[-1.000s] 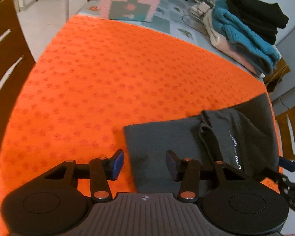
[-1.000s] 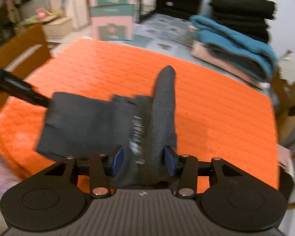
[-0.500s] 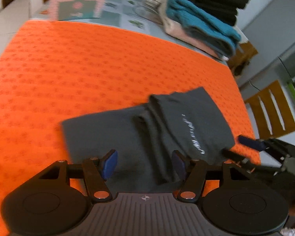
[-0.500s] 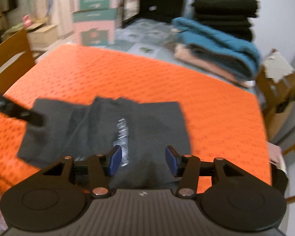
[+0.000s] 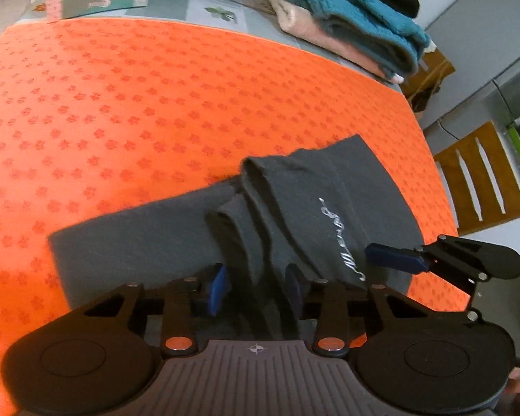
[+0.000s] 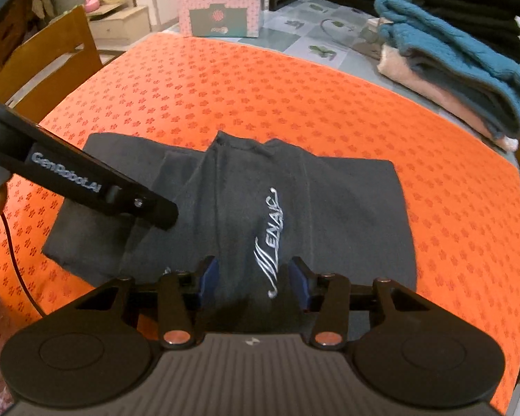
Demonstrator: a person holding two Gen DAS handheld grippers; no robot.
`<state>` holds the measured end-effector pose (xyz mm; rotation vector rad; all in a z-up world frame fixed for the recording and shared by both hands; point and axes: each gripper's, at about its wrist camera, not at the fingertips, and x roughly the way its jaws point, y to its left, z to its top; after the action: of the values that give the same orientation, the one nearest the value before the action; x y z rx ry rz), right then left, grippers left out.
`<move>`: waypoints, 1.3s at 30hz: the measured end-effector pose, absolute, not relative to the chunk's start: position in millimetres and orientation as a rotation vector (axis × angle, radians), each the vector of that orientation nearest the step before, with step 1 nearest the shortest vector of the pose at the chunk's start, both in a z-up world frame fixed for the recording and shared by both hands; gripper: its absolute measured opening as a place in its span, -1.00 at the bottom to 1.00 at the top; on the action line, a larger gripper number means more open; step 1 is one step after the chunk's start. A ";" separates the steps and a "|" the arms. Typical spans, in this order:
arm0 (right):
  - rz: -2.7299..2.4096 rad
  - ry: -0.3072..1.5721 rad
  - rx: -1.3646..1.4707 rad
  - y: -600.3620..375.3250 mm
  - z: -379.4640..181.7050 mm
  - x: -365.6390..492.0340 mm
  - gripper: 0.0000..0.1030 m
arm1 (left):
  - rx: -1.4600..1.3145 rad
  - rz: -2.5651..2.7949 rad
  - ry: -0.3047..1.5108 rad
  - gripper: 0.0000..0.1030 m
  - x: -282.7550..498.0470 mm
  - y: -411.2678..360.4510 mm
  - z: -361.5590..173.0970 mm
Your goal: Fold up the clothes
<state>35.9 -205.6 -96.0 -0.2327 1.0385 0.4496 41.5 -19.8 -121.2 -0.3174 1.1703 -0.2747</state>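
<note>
Left wrist view: my left tool (image 5: 254,289) closing around dark grey folded garment (image 5: 305,204) ridge; right tool (image 6: 254,277) straddles cloth, jaws apart.

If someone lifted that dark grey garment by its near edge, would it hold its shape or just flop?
Probably flop: the dark grey garment already lies in soft ridges and rolled folds on the orange cloth. It looks thin, so likely light. The folds would probably slide apart, since nothing seems to pin them.
</note>
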 end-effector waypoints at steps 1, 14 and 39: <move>0.454 1.039 -0.237 -201.8 -97.4 39.5 0.01 | -0.319 -0.264 1.166 -0.20 39.6 -15.7 -119.2; 0.438 1.031 -0.304 -182.9 -105.4 64.1 -0.92 | -0.258 -0.073 1.134 0.11 17.7 32.8 -106.7; -0.261 1.049 0.144 -454.8 -93.5 -20.0 -0.91 | -0.143 -0.163 1.114 0.24 11.7 5.0 -102.4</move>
<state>-20.0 -454.8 -93.5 0.1441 1.0494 -0.2605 11.7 5.0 -102.4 -0.1431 1.1142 -0.1631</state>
